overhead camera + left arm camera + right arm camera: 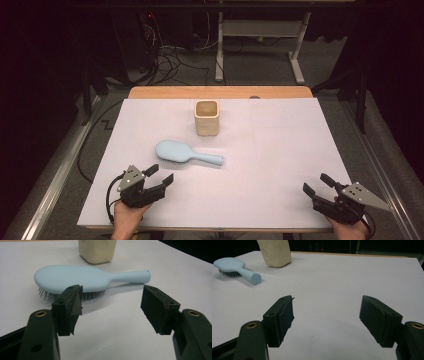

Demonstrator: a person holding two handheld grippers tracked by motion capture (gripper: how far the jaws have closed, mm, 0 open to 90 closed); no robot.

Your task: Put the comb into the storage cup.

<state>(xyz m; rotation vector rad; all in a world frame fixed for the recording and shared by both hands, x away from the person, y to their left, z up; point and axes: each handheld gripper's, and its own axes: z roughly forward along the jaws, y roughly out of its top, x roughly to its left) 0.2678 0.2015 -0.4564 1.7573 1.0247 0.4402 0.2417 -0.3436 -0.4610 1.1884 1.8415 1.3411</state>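
Pale blue, the hairbrush (186,153) lies bristles down near the middle of the white table (280,150), its handle toward our right. A cream cup (206,117) stands just behind it, apart from it. Our left claw (160,173) sits near the brush head, jaws apart and empty, nothing between them and the brush. Our right claw (317,183) rests well away at the near right corner, likewise spread. The left gripper view shows bristles (92,295) under the head; the high view shows the cup's open mouth.

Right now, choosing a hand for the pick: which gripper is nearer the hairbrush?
Left. The left gripper sits just short of the hairbrush, jaws open toward it; the right gripper waits at the opposite corner.
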